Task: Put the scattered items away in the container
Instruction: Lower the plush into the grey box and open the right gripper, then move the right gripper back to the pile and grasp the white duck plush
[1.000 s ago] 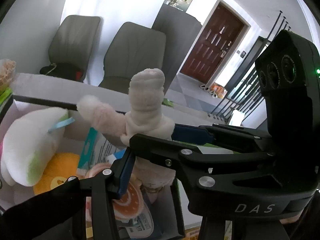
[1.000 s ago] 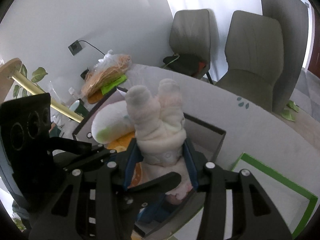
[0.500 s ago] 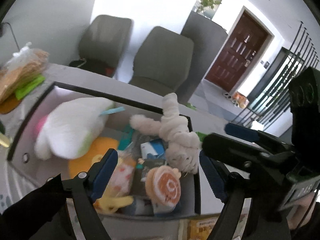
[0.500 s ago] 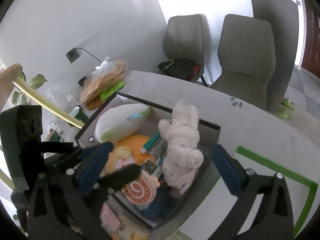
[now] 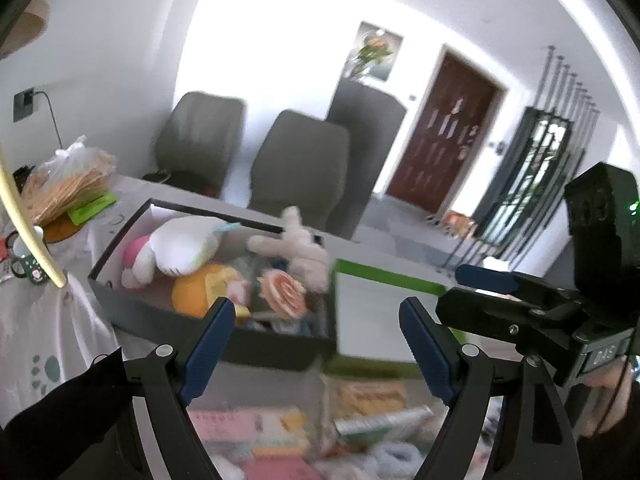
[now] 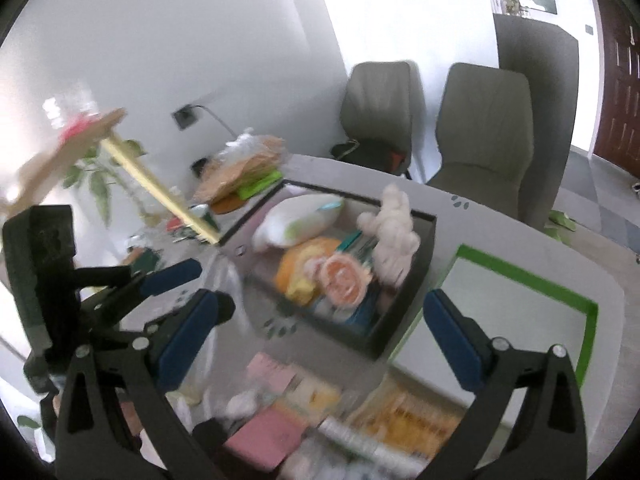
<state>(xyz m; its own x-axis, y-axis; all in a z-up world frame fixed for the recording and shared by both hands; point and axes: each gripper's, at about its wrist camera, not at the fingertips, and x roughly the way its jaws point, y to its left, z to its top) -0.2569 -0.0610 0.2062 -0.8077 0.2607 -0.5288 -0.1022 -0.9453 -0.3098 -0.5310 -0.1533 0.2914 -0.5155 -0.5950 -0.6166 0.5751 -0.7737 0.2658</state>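
1. While both grippers are hanging above the near end of the tabletop [image 6: 500, 216], the left gripper [image 5: 316, 332] is showing its blue-padded fingers [image 5: 208, 340] standing wide apart with nothing between them.
2. The right gripper [image 6: 320, 332] is likewise holding its fingers [image 6: 452, 336] spread wide and is gripping nothing.
3. The dark-walled container [image 5: 168, 316] is sitting on the tabletop ahead of both grippers, and it is looking crowded with soft toys.
4. A pale plush bunny [image 5: 300, 252] is lying inside the container against its far right corner, with its ears poking above the rim; in the right wrist view the same bunny [image 6: 394, 236] is leaning toward the right wall.
5. A white plush with a pink patch [image 5: 176, 246] is lying across the container's far left part, with an orange plush [image 5: 200, 288] just in front of it.
6. A spiral-patterned orange toy [image 5: 284, 290] is resting near the middle, just beside the bunny.
7. A green-edged white mat [image 6: 520, 312] is lying on the tabletop immediately to the right of the container.
8. Scattered items [image 6: 280, 432], among them pink and yellow packets, are lying blurred on the near tabletop under the grippers; what each one is cannot be told.
9. A bag of straw-coloured material [image 5: 68, 184] is sitting on the tabletop beyond the container's left end.
10. Two grey chairs [image 6: 484, 120] are standing behind the tabletop.
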